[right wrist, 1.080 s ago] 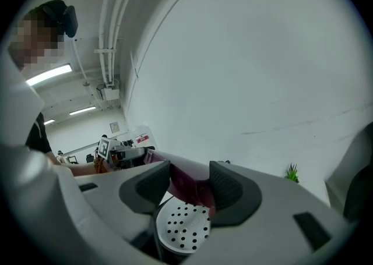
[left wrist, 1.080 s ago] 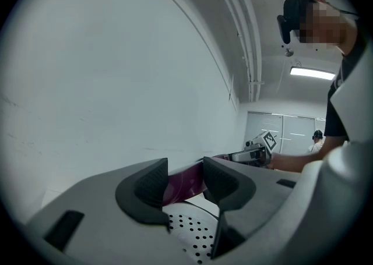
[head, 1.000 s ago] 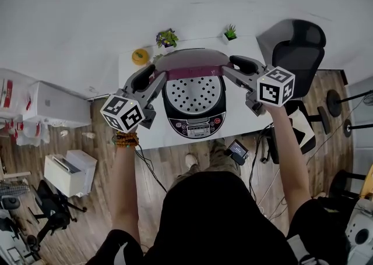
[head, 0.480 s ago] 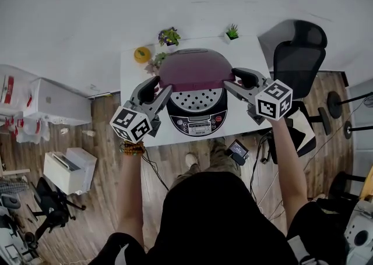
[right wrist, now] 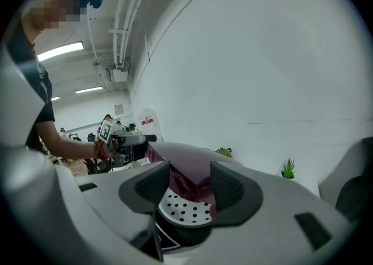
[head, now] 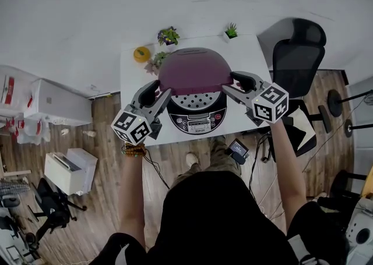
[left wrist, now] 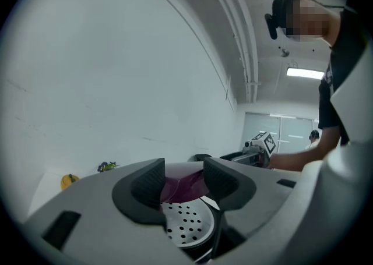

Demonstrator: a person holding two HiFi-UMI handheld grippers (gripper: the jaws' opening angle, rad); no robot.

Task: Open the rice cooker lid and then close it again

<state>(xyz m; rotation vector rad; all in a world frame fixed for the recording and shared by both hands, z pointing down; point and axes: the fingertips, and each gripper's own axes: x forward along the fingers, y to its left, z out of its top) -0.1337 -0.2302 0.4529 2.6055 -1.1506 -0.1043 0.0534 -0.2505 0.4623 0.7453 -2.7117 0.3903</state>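
A rice cooker with a maroon lid stands on a white table. The lid hangs half lowered, and a strip of its perforated inner plate shows under the front edge. My left gripper is at the lid's left side and my right gripper at its right side. In the left gripper view the jaws stand apart with the lid's edge in the gap. The right gripper also straddles the lid's rim; no pad visibly presses.
An orange fruit-like object and two small potted plants sit at the table's far edge. A black office chair stands at the right. White boxes lie on the wooden floor at the left.
The lid has swung down from nearly upright and now covers most of the perforated plate. Both grippers came down and nearer with it, staying at its sides.
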